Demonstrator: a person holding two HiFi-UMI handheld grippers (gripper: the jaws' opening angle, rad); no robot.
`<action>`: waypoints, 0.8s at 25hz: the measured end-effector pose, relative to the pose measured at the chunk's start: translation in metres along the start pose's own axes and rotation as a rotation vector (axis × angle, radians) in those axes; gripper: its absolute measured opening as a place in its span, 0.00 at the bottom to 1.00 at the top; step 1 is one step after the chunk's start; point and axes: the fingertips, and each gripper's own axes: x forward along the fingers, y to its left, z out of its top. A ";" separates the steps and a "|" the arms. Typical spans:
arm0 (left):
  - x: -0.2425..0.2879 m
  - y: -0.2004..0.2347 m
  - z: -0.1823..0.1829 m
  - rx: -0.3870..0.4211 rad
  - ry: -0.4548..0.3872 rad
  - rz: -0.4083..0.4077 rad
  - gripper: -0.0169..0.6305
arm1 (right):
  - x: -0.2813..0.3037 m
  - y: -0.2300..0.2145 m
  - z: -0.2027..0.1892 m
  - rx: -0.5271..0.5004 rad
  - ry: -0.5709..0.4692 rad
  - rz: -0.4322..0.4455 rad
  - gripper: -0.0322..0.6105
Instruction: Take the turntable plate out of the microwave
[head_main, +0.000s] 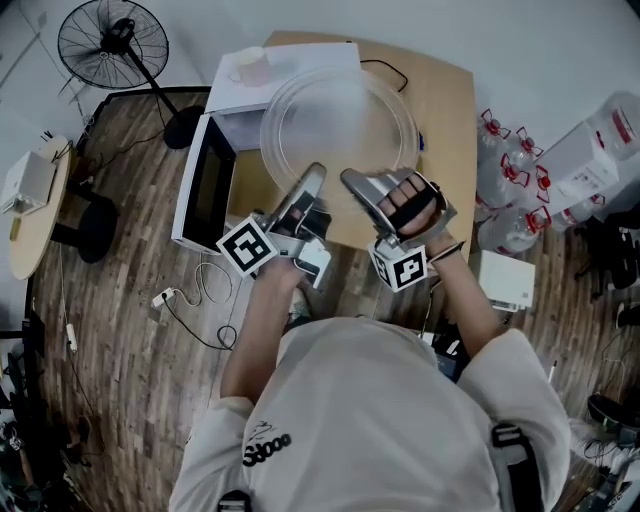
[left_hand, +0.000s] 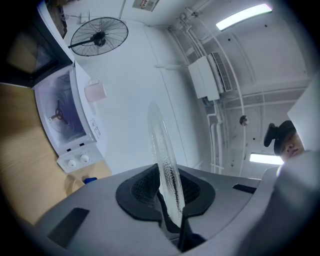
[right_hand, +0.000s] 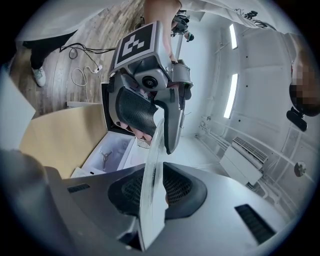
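The clear glass turntable plate (head_main: 340, 125) hangs in the air above the wooden table (head_main: 445, 110), outside the white microwave (head_main: 230, 110). My left gripper (head_main: 312, 178) is shut on the plate's near rim, and my right gripper (head_main: 352, 182) grips the same rim just to its right. In the left gripper view the plate's edge (left_hand: 164, 160) stands upright between the dark pads (left_hand: 142, 190). The right gripper view shows the plate (right_hand: 152, 165) edge-on in its jaws, with the left gripper (right_hand: 150, 110) clamped further along. The microwave's door (head_main: 205, 190) is open; its cavity (left_hand: 60, 110) shows only the rotor hub.
A pale cup (head_main: 250, 65) stands on top of the microwave. A floor fan (head_main: 112, 45) stands at the back left and a round side table (head_main: 35, 205) at the left. Water bottles (head_main: 505, 185) and a white box (head_main: 507, 280) sit right of the table. Cables (head_main: 190, 300) lie on the floor.
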 end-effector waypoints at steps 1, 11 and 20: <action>-0.001 0.001 0.002 -0.005 -0.003 0.002 0.11 | 0.003 0.000 0.001 -0.002 -0.005 0.004 0.11; -0.020 0.022 0.019 -0.090 -0.062 0.000 0.11 | 0.023 0.016 0.021 -0.054 -0.066 0.070 0.11; -0.032 0.021 0.033 -0.105 -0.101 -0.025 0.11 | 0.032 0.011 0.038 -0.077 -0.107 0.074 0.10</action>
